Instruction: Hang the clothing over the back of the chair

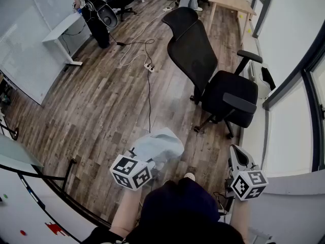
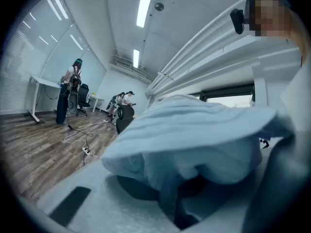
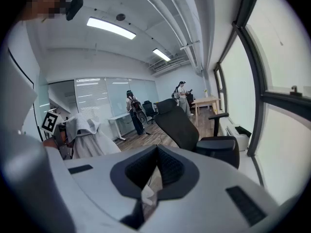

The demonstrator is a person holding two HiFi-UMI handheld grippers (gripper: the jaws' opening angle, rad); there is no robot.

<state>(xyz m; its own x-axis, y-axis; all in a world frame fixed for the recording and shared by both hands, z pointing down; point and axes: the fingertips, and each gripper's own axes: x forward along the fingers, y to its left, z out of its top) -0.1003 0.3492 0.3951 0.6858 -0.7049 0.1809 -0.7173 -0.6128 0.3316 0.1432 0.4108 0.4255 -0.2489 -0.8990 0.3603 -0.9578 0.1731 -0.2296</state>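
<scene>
Head view looks down on a big brown wood floor (image 1: 101, 100). A black office chair (image 1: 195, 55) stands on it, up and to the right, near the white wall and the window. Its tall back leans toward the middle of the room and nothing hangs over it. The chair is well apart from both tongs.

A white desk (image 1: 63, 32) stands at the left, by a glass wall. A light wood table (image 1: 231, 1) stands far off at the top right. Some people (image 1: 94, 9) are at the far end of the room.

The clothing (image 1: 160, 145) is a soft, pale blue bundle. It is bunched up at the front of the left gripper (image 1: 152, 161), above the floor and near the person holding it. In the left gripper view the cloth lies over the jaws and fills most of the picture. The jaws are squeezed tight on it.

The right gripper (image 1: 236, 154) is low on the right, apart from the clothing. Its jaws are pressed together in the right gripper view, and they point toward the chair. A tiny pale bit shows at their tips, but I cannot tell what it is.

A thin cable with a white plug strip (image 1: 149, 67) lies on the floor, left of the chair.
</scene>
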